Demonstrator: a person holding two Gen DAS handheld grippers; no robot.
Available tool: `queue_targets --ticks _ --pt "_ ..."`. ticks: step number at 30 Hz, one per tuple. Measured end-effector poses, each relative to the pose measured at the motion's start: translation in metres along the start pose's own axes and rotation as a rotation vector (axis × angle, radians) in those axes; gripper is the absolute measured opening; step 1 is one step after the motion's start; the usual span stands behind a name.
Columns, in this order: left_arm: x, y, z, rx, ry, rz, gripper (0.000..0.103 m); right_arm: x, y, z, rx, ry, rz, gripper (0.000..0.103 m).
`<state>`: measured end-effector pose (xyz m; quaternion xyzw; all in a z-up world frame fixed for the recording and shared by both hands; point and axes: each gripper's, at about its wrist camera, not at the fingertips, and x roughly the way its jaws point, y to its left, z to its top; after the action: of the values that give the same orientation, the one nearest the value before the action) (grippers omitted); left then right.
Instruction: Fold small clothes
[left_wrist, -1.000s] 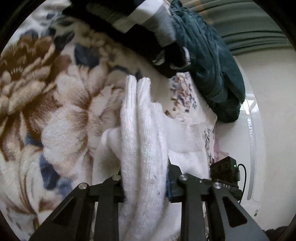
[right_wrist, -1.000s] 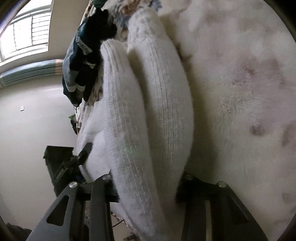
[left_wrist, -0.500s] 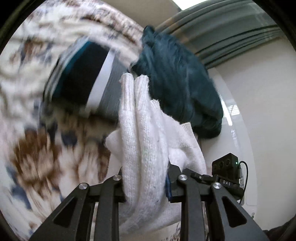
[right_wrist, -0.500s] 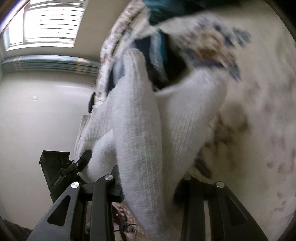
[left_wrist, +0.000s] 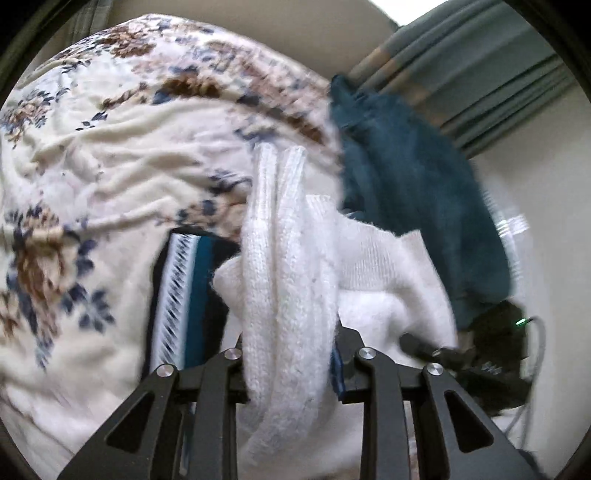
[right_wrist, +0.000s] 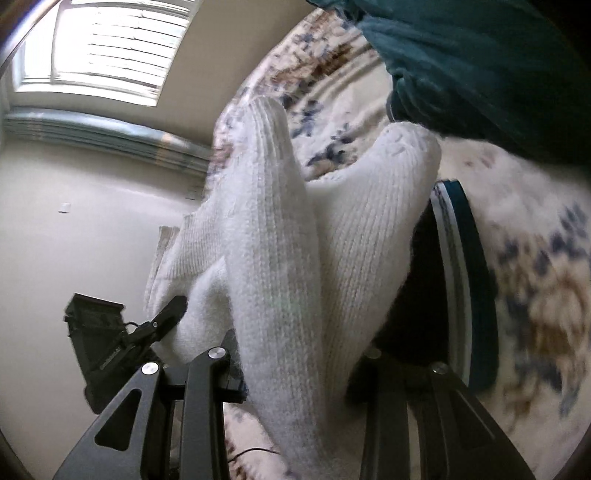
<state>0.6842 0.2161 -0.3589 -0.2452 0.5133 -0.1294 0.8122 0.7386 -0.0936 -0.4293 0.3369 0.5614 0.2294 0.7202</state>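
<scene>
Ribbed white knit garment (left_wrist: 288, 280) bunched, both grippers (left_wrist: 290, 369) (right_wrist: 295, 363) clamped on it; only the right view shows the window (right_wrist: 107, 48).

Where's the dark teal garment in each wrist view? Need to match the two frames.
Left wrist: the dark teal garment sits upper right, on the floral blanket, just right of the white knit garment held in the left gripper.
Right wrist: same garment fills the top right corner, above the right gripper.
Shared landmark: the white knit garment, clamped by both grippers.
</scene>
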Motion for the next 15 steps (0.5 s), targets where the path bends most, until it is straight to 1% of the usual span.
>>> queue_targets --ticks 1,2,3,4,5,6,7,9,11,13,15 --pt "0.008 0.006 0.000 0.010 0.021 0.019 0.028 0.012 -0.006 0.007 0.013 0.011 -0.020 0.037" --pt "0.020 0.011 0.005 0.026 0.052 0.055 0.031 0.017 -0.008 0.011 0.021 0.020 -0.043 0.039" --pt "0.024 0.013 0.005 0.030 0.069 0.070 0.033 0.021 -0.011 0.014 0.026 0.029 -0.062 0.042" --pt "0.026 0.016 0.006 0.018 0.087 0.065 0.033 0.024 -0.012 0.018 0.029 0.041 -0.083 0.053" --pt "0.023 0.017 0.006 -0.002 0.092 0.053 0.036 0.020 -0.011 0.018 0.020 0.045 -0.131 0.057" --pt "0.018 0.017 0.003 -0.019 0.087 0.049 0.038 0.016 -0.010 0.016 0.003 0.041 -0.157 0.058" --pt "0.008 0.019 -0.004 -0.047 0.073 0.042 0.041 0.009 -0.011 0.009 -0.009 0.041 -0.180 0.058" --pt "-0.008 0.024 -0.024 -0.091 0.043 0.004 0.041 -0.003 -0.015 -0.006 0.002 0.074 -0.209 0.061" --pt "-0.017 0.031 -0.050 -0.140 0.036 -0.011 0.042 -0.013 -0.031 -0.025 0.027 0.101 -0.202 0.061" --pt "-0.018 0.035 -0.077 -0.187 0.046 -0.047 0.042 -0.017 -0.047 -0.038 0.048 0.112 -0.198 0.061" --pt "-0.013 0.035 -0.096 -0.195 0.038 -0.059 0.042 -0.020 -0.061 -0.049 0.076 0.106 -0.170 0.061"
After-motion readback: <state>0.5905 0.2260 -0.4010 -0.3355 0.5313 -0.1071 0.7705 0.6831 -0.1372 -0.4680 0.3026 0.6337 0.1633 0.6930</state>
